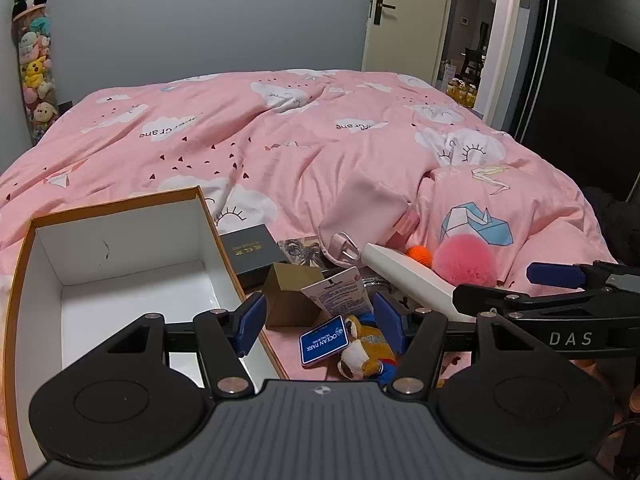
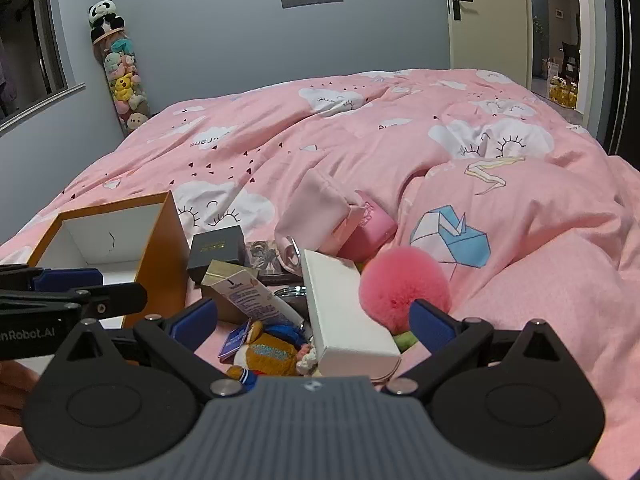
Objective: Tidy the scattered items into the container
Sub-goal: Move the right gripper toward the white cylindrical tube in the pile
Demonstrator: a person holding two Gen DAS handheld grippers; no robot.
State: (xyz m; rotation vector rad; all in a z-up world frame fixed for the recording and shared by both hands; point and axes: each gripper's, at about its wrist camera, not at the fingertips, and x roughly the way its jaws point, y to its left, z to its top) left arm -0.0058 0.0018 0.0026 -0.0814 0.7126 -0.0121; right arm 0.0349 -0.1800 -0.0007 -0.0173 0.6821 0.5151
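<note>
An open orange-edged box (image 1: pixel 120 264) with a white inside sits on the pink bed at the left; it also shows in the right wrist view (image 2: pixel 160 248). Beside it lies a pile: a black box (image 1: pixel 252 252), a tan box (image 1: pixel 288 292), a tube (image 1: pixel 340 296), a plush toy with a blue tag (image 1: pixel 364 352), a long white box (image 2: pixel 344 312) and a pink pompom (image 2: pixel 404 288). My left gripper (image 1: pixel 320 320) is open over the tube and plush. My right gripper (image 2: pixel 312 320) is open around the white box's near end, not touching.
A pink pouch (image 2: pixel 320 208) and a pink case (image 2: pixel 368 232) lie behind the pile. An orange ball (image 1: pixel 420 256) sits by the pompom. The rumpled duvet (image 1: pixel 320 140) covers the bed. A tube of plush toys (image 2: pixel 120 76) stands at the wall. A door (image 2: pixel 480 12) is open at the right.
</note>
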